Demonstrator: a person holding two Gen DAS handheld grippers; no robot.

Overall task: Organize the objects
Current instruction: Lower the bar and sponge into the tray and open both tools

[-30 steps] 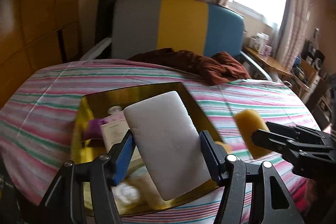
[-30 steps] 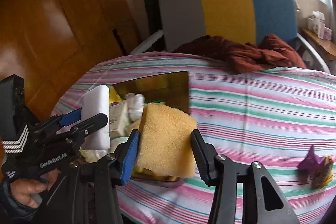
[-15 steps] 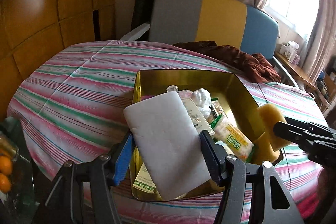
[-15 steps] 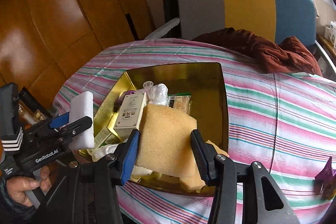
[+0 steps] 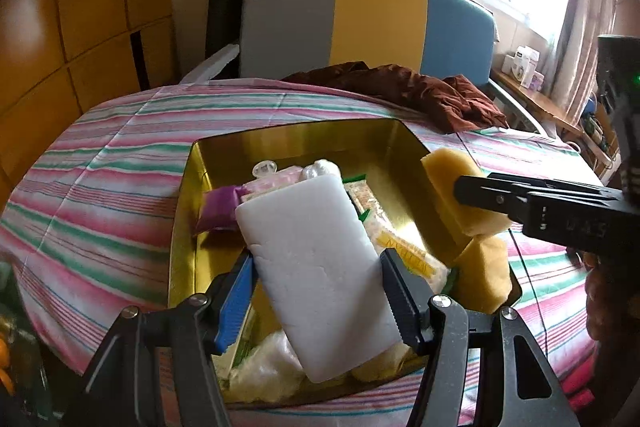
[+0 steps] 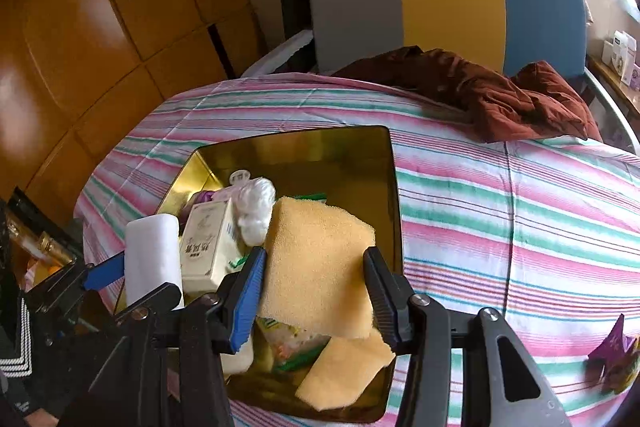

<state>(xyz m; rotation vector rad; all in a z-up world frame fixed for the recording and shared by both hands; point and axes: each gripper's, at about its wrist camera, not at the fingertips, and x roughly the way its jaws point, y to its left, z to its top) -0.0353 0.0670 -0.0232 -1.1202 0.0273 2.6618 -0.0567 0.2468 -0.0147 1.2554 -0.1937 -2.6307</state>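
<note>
A gold metal tin (image 5: 280, 139) (image 6: 304, 147) sits open on the striped tablecloth, holding packets, a small box (image 6: 206, 247), a purple pouch (image 5: 218, 213) and a yellow sponge (image 5: 482, 275) (image 6: 344, 371). My left gripper (image 5: 316, 287) is shut on a white foam block (image 5: 316, 267), held over the tin's near half; the block also shows in the right wrist view (image 6: 150, 259). My right gripper (image 6: 314, 291) is shut on a second yellow sponge (image 6: 320, 267) (image 5: 456, 179), held over the tin's right edge.
A dark red cloth (image 5: 400, 95) (image 6: 480, 95) lies at the table's far side by a grey, yellow and blue chair (image 5: 360, 23). A purple wrapper (image 6: 612, 351) lies on the tablecloth at the right. Wooden cabinets (image 6: 100, 27) stand on the left.
Both grippers have shifted over the tin, each still holding its item. The left wrist view swung left, then back to the right. The right gripper has come closer to the tin.
</note>
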